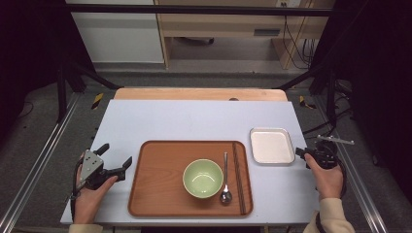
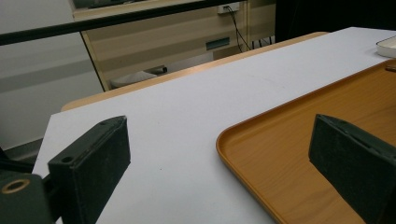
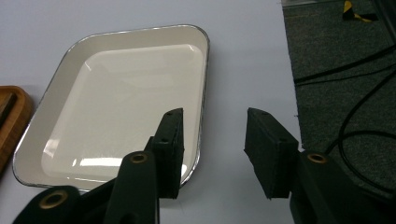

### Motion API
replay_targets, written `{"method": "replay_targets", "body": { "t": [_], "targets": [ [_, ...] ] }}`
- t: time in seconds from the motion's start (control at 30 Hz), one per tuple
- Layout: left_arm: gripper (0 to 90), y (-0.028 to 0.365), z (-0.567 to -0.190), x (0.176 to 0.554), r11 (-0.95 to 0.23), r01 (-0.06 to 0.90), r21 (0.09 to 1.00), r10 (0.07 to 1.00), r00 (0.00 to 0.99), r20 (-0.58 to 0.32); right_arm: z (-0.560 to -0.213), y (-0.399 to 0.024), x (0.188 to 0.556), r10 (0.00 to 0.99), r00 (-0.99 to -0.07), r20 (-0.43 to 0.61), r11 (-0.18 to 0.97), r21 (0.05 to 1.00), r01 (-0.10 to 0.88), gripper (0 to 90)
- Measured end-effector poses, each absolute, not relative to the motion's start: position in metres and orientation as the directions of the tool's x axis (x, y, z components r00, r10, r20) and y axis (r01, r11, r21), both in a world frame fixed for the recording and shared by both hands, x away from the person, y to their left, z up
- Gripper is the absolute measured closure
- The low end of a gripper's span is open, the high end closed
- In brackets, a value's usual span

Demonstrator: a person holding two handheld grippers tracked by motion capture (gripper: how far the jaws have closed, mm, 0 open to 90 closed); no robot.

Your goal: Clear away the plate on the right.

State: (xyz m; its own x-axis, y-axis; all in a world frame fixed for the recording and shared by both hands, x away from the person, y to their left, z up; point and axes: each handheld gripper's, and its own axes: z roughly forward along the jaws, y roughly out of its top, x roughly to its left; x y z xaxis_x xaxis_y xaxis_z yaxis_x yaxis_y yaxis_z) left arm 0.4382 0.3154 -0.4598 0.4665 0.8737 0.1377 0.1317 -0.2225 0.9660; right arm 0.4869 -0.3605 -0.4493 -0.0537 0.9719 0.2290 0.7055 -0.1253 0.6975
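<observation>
A white square dish (image 1: pixel 271 145) lies empty on the pale table, right of a wooden tray (image 1: pixel 155 179). My right gripper (image 1: pixel 300 155) is low at the dish's near right corner. In the right gripper view the dish (image 3: pixel 126 93) has its right rim between the half-spread jaws of the right gripper (image 3: pixel 215 121). One jaw hangs over the dish's inside and the other over the table, and neither pad presses on the rim. My left gripper (image 1: pixel 116 154) stands wide open just left of the tray, with nothing between its jaws (image 2: pixel 219 135).
On the tray sit a green bowl (image 1: pixel 202 178), a metal spoon (image 1: pixel 225 179) and dark chopsticks (image 1: pixel 238 177) along its right side. The tray's left rim (image 2: pixel 299 140) lies between the left jaws' line of sight. The table's right edge runs close beside the right hand.
</observation>
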Motion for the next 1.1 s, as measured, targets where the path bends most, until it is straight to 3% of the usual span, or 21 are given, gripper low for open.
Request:
{"method": "replay_targets", "body": {
  "t": [1.1],
  "targets": [
    [5.2,0.313,-0.46,0.438,-0.232,0.132,0.964,0.87,0.472,0.145,-0.471,-0.355,0.499,0.95,-0.059,0.306,-0.155,0.628,0.762,73.7]
  ]
}}
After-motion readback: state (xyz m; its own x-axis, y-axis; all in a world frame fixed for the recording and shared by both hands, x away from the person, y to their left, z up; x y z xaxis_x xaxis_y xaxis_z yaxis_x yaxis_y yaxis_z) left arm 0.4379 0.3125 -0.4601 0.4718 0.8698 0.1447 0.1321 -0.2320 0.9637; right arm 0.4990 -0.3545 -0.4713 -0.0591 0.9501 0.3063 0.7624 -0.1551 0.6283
